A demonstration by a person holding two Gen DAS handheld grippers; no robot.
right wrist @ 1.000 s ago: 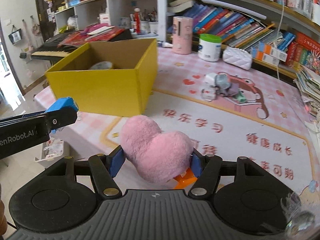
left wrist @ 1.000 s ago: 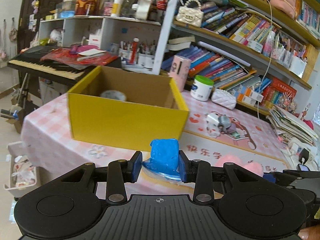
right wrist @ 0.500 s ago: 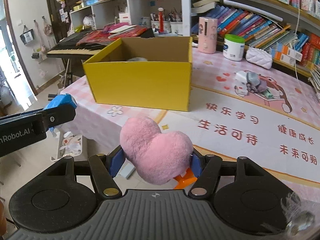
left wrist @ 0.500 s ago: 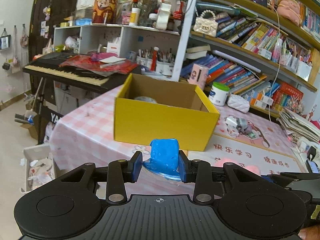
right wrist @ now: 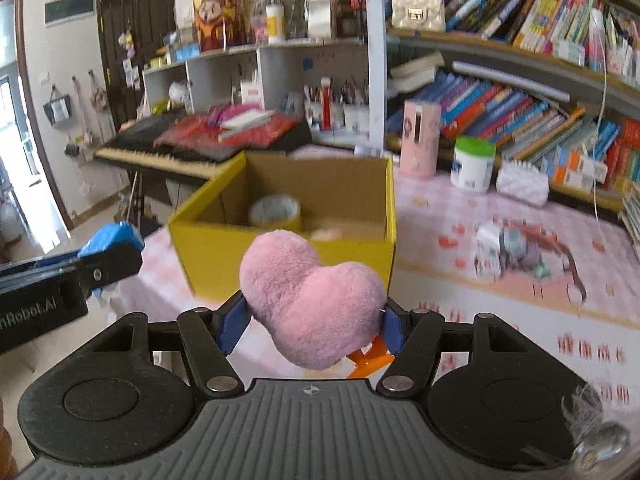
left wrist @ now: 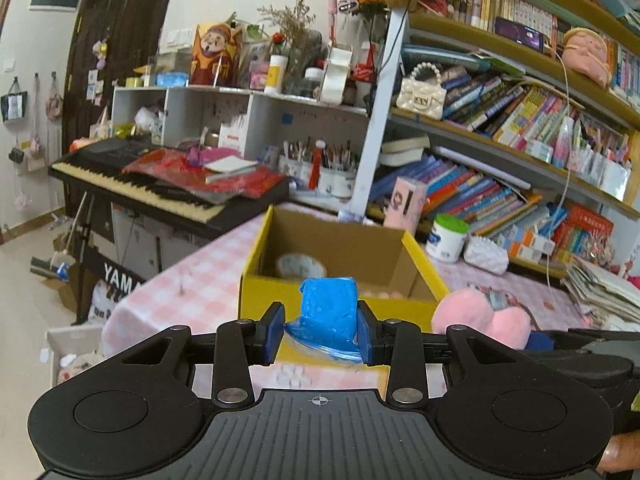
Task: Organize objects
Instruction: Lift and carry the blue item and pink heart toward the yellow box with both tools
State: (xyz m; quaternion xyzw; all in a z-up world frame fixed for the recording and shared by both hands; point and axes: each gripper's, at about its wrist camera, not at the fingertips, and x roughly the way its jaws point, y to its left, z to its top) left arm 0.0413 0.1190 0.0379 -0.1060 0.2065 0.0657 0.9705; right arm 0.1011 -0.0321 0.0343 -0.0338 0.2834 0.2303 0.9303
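Carrying was the step in hand: the left gripper [left wrist: 320, 334] pinched a blue block [left wrist: 329, 314] and the right gripper [right wrist: 310, 326] squeezed a pink plush heart [right wrist: 310, 300], both just short of the yellow box [right wrist: 280, 258] ahead; next each likely needed to reach over its rim and release

Open top of yellow box [right wrist: 288, 256], tape roll [right wrist: 275, 213] in its far-left corner.
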